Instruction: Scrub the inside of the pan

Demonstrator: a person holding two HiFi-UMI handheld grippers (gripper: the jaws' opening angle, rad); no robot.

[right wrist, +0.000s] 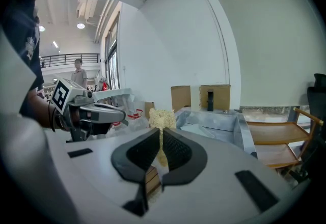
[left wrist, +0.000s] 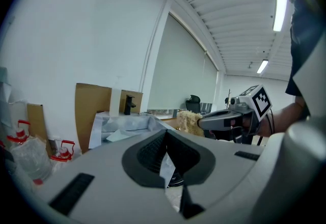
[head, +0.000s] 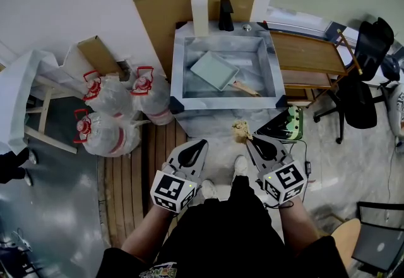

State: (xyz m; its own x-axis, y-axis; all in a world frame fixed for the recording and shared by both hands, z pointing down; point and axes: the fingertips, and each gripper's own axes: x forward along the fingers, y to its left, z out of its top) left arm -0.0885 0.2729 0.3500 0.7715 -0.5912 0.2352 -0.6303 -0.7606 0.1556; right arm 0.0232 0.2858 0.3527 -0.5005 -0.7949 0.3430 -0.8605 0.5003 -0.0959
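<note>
A pale green rectangular pan (head: 214,70) with a wooden handle lies tilted inside the foil-lined sink (head: 177,74), ahead of me. Both grippers hover short of the sink's front edge, well apart from the pan. My left gripper (head: 203,142) is shut with nothing between its jaws; in the left gripper view its tips (left wrist: 165,134) meet. My right gripper (head: 247,138) is shut on a beige fibrous scrubber (head: 240,131), which sticks up past the tips (right wrist: 160,131) in the right gripper view as a tuft (right wrist: 162,117). From the left gripper view, the scrubber (left wrist: 189,121) shows at the right gripper's nose.
A white bottle (head: 199,11) and a black tap (head: 226,14) stand at the sink's back, against cardboard. Several large water bottles (head: 110,112) lie on the floor to the left. A wooden cart (head: 309,55) and a black office chair (head: 360,87) stand at the right.
</note>
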